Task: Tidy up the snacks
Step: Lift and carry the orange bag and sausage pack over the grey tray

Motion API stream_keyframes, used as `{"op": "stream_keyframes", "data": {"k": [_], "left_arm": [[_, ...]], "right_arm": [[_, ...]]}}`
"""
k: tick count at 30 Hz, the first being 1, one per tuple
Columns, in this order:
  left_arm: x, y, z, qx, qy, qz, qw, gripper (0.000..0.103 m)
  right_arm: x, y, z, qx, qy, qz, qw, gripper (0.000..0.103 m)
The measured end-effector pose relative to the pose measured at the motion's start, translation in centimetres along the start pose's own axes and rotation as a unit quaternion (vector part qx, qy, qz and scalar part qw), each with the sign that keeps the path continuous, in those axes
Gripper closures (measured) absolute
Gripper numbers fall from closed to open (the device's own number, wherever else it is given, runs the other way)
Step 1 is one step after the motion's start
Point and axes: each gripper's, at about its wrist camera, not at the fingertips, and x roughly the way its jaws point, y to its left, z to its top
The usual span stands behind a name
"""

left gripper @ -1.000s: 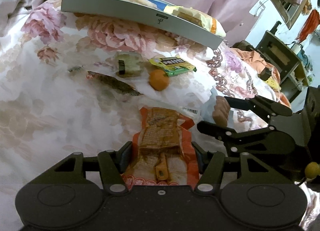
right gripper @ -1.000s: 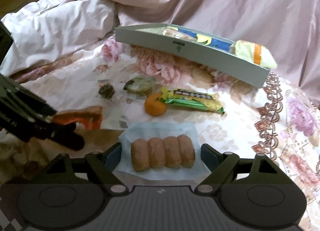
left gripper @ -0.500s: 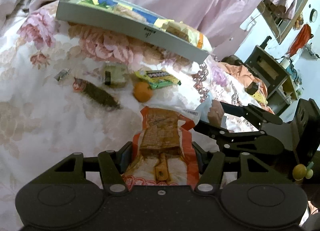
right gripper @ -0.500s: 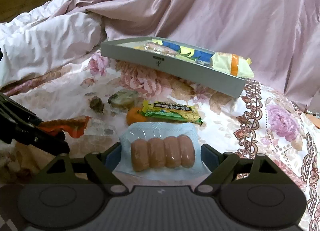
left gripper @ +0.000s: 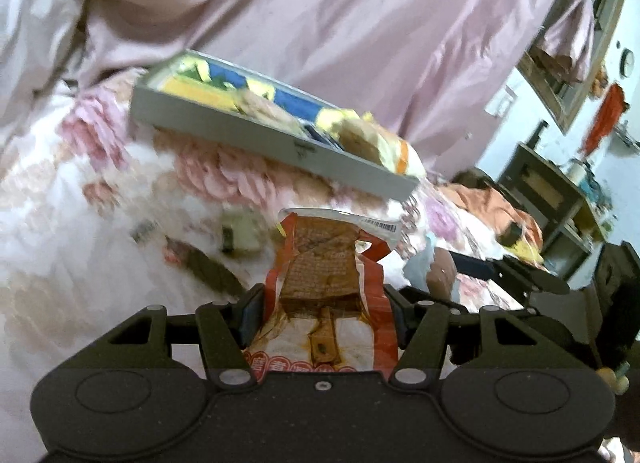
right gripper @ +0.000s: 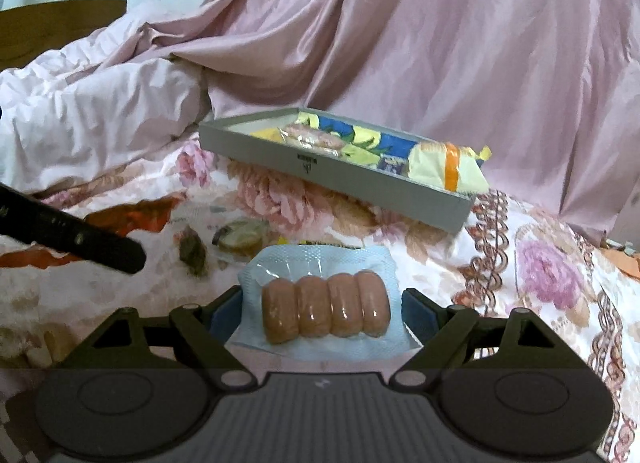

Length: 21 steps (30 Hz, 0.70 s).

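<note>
Your left gripper [left gripper: 324, 313] pinches a crinkly orange snack packet [left gripper: 326, 295] between its fingers, lifted above the flowered bedspread [left gripper: 60, 223]. Your right gripper [right gripper: 322, 313] pinches a clear, pale blue pack of four plump sausages [right gripper: 325, 313] the same way. Ahead of both, a long grey tray [right gripper: 336, 179] lies on the bedspread near its far edge, against draped pink satin cloth [right gripper: 440, 43], with glossy yellow and blue wrappers inside and a yellow bag [right gripper: 448, 167] poking over its right end. Between you and the tray, a few small wrapped snacks [right gripper: 240, 237] lie loose on the bedspread, blurred. The left gripper's black finger [right gripper: 80, 237] crosses the right view's left side.
</note>
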Motion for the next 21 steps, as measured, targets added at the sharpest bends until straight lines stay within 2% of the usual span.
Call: {"op": "stream_keyframes", "data": {"k": [10,16,21], "left_arm": [[1.2,0.8,6.3,-0.005,-0.059,0.042,0.9973,0.041],[3.5,1.2,10.5,0.004,-0.093,0.086,0.9919,0.04],[5.8,2.1,13.8,-0.017,-0.119,0.098,0.9879,0.04]], "right_arm": [[1.8,-0.5,3.8,0.002,-0.031,0.033,0.999,0.016],[3.1,-1.1,7.9,-0.066,-0.039,0.042,0.996,0.016],[4.9,-2.0,11.8,-0.087,-0.032,0.05,0.994,0.016]]}}
